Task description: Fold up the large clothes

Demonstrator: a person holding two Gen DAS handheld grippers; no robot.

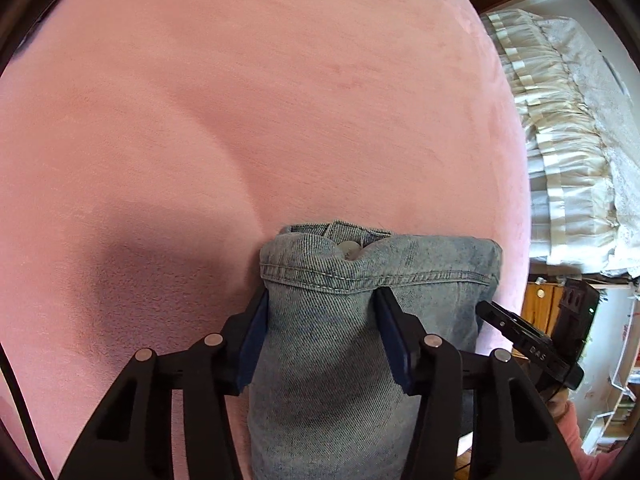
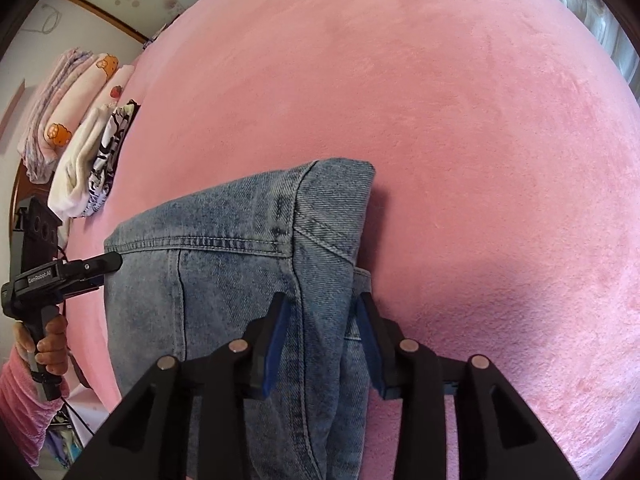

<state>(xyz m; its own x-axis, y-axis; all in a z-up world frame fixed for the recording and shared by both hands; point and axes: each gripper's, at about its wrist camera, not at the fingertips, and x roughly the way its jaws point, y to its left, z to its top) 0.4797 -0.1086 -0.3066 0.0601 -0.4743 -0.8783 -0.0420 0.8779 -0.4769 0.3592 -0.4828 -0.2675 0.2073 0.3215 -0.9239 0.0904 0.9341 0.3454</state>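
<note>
Right wrist: jeans (image 2: 240,280) edge, pink bedspread (image 2: 480,140) open.

free: pink blanket (image 2: 480,120) open ahead/right | blocked: folded jeans (image 2: 240,280) center; clothes pile (image 2: 80,152) far left

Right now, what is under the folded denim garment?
The pink blanket shows around the denim garment and seems to continue beneath it. Anything else under the garment is covered by the denim, so I cannot tell.

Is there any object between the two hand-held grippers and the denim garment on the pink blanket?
No. The denim garment already sits between the jaws of both the left hand-held gripper and the right hand-held gripper, nothing in between.
</note>
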